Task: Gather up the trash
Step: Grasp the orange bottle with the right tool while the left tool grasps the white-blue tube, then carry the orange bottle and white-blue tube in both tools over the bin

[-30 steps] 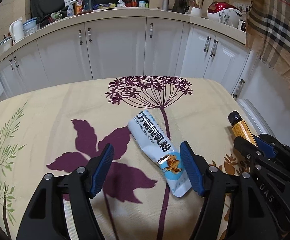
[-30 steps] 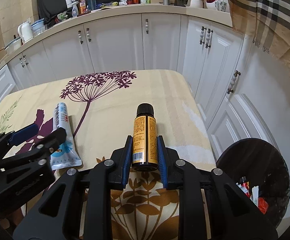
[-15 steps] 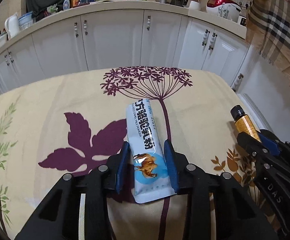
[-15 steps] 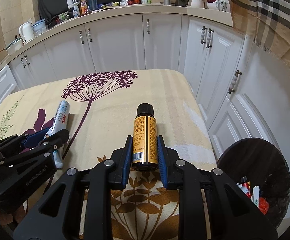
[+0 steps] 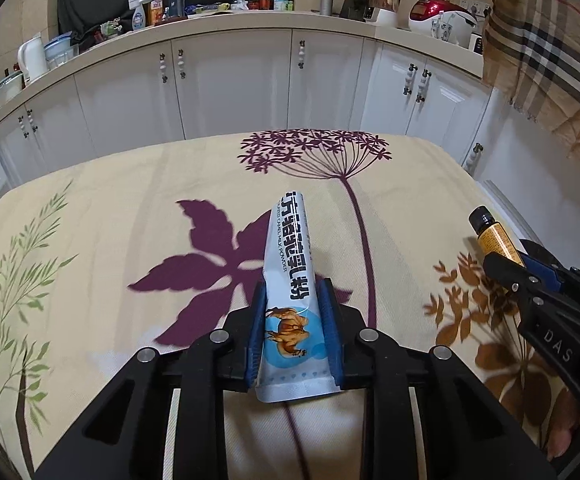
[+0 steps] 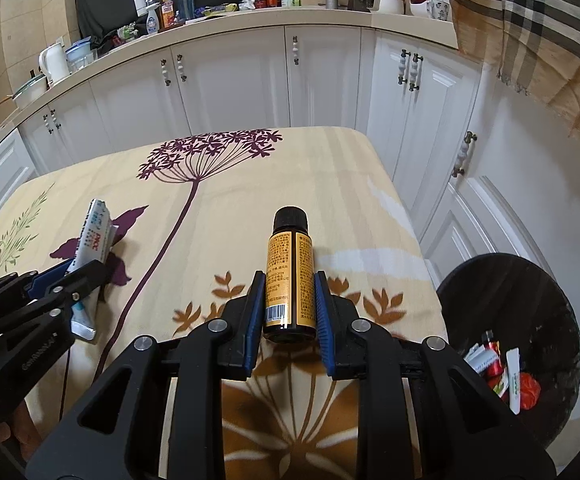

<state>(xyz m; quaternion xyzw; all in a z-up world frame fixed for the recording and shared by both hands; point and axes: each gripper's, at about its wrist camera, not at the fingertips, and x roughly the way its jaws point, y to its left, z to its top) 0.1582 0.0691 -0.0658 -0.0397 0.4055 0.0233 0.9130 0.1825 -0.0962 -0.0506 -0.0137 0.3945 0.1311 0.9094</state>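
Beside table (image 6: 389, 216), black bin (image 6: 537, 280) holds wrappers (image 6: 505, 372).

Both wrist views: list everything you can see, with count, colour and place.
milk powder sachet: one, white and blue, between the left gripper's pads, raised off the cloth
small bottle: one, amber label, black cap, between the right gripper's pads
trash bin: one, black, on the floor right of the table, wrappers inside
tablecloth: one, cream with purple flower print, covering the table
cabinets: white, behind the table, cluttered counter on top
plaid cloth: one, hanging upper right
left gripper: black, blue pads, just closed on the sachet
right gripper: black, blue pads, gripping the bottle
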